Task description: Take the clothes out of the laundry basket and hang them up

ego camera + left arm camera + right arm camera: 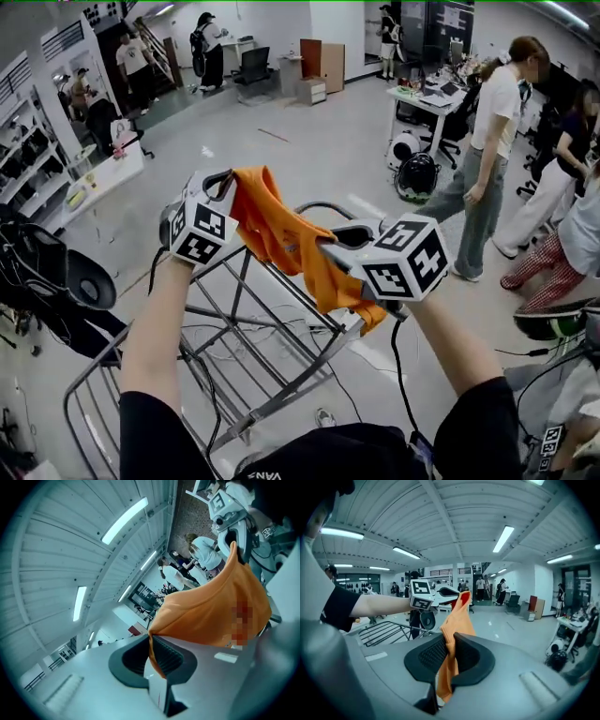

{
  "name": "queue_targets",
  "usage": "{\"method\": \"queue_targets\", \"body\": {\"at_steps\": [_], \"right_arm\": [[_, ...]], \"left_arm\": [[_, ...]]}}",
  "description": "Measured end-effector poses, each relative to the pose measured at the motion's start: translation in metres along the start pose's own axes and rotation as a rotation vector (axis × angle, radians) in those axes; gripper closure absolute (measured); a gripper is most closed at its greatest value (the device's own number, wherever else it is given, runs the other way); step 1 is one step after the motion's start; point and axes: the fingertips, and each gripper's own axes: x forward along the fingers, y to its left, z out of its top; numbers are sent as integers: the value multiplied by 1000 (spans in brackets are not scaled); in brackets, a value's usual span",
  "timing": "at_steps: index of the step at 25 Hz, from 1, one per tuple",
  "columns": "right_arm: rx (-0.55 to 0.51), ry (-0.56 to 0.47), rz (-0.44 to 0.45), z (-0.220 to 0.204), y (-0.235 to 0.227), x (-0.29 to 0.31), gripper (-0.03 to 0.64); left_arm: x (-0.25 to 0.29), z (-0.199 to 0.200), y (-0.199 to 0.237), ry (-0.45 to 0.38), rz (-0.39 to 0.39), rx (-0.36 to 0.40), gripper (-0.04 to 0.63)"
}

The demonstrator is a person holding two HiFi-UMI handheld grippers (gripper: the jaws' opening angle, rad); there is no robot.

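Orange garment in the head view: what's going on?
A person holds a gripper in each hand. The left gripper and the right gripper are both shut on the orange garment, one at each end. It is held up in the air over a metal rack. It isn't draped on anything yet.

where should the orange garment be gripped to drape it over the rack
Along its upper edge, one end each, from either side, as the left hand-held gripper and right hand-held gripper pinch it now. The orange garment is limp and droops between them; spread grips should hold it open above the metal rack.
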Motion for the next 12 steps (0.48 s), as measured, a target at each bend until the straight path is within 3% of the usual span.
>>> {"method": "queue_targets", "body": {"at_steps": [6,12], "right_arm": [[158,21,158,-83,67,54,580],[277,89,198,-157,113,92,580]], "left_arm": [[-29,-76,-58,83,-78,-20,574],[-65,-155,-119,178,-188,-20,572]]}}
